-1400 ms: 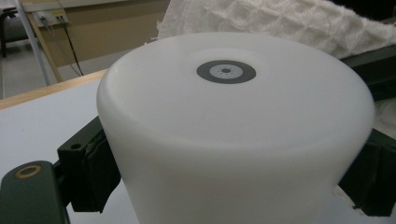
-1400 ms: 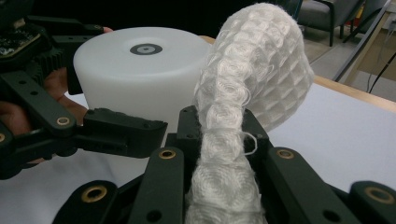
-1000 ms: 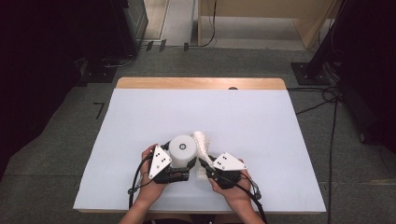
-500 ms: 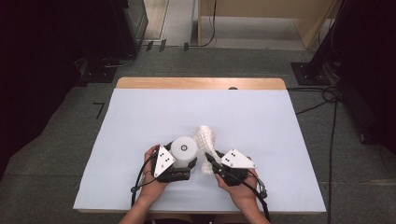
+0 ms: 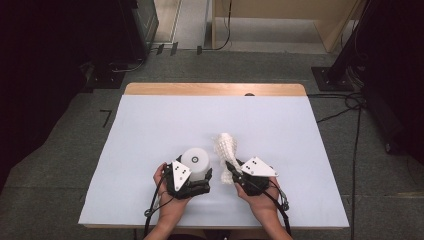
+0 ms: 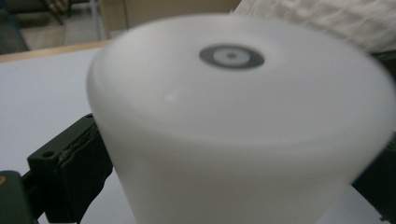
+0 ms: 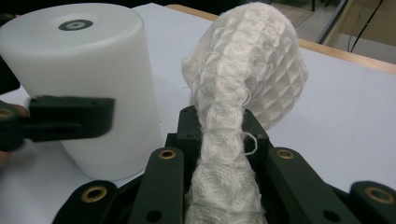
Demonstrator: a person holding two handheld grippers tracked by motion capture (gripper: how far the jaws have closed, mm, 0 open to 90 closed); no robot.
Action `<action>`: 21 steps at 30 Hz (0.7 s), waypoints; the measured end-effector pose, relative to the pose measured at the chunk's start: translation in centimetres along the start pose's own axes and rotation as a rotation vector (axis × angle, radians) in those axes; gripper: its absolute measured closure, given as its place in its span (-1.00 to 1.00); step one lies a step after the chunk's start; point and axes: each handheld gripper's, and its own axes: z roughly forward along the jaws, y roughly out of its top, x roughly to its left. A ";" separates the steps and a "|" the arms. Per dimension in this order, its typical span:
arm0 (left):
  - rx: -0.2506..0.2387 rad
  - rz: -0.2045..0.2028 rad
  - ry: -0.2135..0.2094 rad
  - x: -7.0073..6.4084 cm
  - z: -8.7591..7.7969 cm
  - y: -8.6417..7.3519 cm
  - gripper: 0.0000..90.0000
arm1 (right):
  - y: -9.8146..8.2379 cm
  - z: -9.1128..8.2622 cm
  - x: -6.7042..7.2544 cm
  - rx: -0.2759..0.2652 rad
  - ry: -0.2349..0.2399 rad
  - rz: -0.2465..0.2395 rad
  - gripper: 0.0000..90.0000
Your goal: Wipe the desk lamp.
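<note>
A white plastic cylinder (image 5: 196, 161) with a grey ring mark on its top stands upright near the table's front, its base seemingly on the sheet. My left gripper (image 5: 197, 176) is shut on its sides; in the left gripper view the cylinder (image 6: 233, 130) sits blurred between the black jaws. To its right, my right gripper (image 5: 231, 167) is shut on the lower end of a white waffle-knit cloth (image 5: 225, 145). The cloth (image 7: 247, 70) rises as a bulging roll from between the jaws of that gripper (image 7: 219, 135), beside the cylinder (image 7: 88, 84) and apart from it.
The table (image 5: 150, 125) carries a pale blue sheet, with a wooden edge (image 5: 215, 89) at the far side. Cables (image 5: 345, 107) and dark equipment stands are on the floor around it. Both hands are close to the front edge.
The left gripper has sunk a little with the cylinder. The gap between the cylinder and the cloth has widened, with the cloth now slightly farther right.
</note>
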 end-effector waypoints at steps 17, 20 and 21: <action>-0.160 0.034 -0.343 4.8 -2.3 2.3 -0.81 | 0.2 0.2 1.1 -0.002 0.030 -0.016 0.67; -0.148 0.049 -0.367 4.3 -2.1 2.1 -0.81 | 0.1 0.4 1.9 0.002 0.058 -0.026 0.67; -0.143 0.053 -0.371 4.2 -2.0 2.1 -0.81 | 0.2 0.4 2.3 -0.002 0.076 -0.034 0.67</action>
